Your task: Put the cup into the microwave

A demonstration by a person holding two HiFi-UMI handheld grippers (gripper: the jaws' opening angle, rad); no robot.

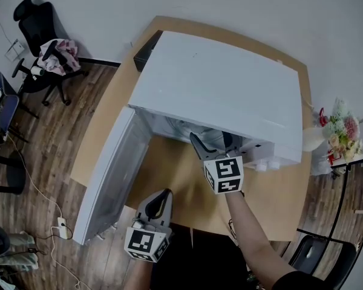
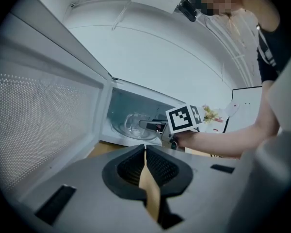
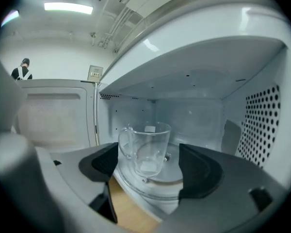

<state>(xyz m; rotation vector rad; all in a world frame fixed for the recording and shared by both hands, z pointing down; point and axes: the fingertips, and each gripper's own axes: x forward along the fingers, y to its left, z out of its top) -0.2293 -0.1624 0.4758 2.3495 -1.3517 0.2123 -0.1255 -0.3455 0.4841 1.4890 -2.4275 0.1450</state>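
Observation:
The clear glass cup stands upright on the glass turntable inside the white microwave, handle to the left. My right gripper is open at the oven's mouth, its jaws wide on either side of the cup and not pressing it. In the head view the right gripper reaches under the microwave's top edge. From the left gripper view the cup shows inside the cavity, with the right gripper at it. My left gripper is shut on nothing and hangs back over the table's front.
The microwave door is swung wide open to the left, close beside my left gripper. The microwave sits on a wooden table. An office chair stands far left, flowers at the right, and a cable lies on the floor.

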